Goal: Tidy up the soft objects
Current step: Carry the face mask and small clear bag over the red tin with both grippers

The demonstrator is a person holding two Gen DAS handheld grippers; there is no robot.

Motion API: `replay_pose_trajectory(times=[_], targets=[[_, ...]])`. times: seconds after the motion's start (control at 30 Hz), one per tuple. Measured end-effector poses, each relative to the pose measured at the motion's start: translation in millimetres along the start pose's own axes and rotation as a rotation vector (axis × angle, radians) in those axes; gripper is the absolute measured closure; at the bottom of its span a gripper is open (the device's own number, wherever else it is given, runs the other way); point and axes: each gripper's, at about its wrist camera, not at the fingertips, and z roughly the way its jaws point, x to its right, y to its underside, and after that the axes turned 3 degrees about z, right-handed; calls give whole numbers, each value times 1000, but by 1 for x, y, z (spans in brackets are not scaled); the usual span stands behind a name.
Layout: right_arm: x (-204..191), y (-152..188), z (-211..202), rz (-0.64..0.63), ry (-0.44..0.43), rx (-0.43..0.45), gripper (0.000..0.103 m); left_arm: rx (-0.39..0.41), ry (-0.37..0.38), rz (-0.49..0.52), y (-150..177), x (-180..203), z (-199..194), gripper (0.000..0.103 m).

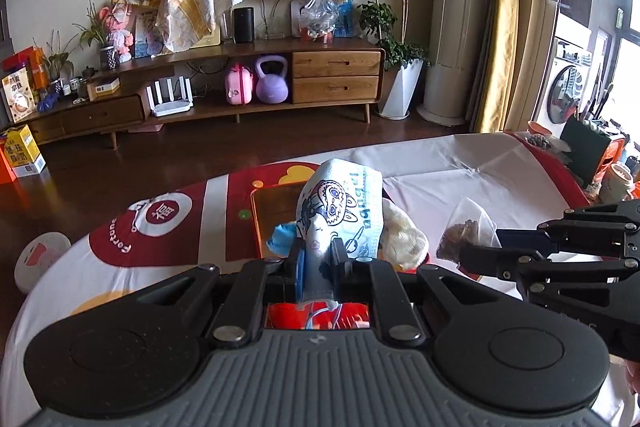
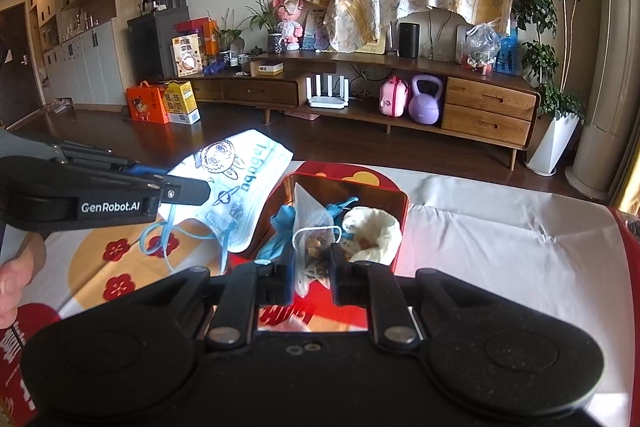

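Tin box (image 2: 400, 223) holds white sock (image 2: 374, 233), blue cloth (image 2: 282, 227); left gripper (image 1: 316, 263) clamps face mask (image 1: 344, 211), right gripper (image 2: 314, 267) clamps clear pouch (image 2: 314, 227).

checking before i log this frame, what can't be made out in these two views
- Tin box, left wrist view: mostly hidden behind the printed face mask held in the left gripper.
- Contents of the mesh sachet in the right gripper: too small to identify.
- Blue item in the box, right wrist view: partly covered by the sachet, unclear.
- Person's hand: cut off by the left edge.
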Motion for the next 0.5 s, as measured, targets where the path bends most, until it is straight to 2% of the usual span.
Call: replay_pose_trajectory(times=[0.5], targets=[[38,-10,70,90,51,-35,87,-51,-28,-46,-24,-16,89,90]])
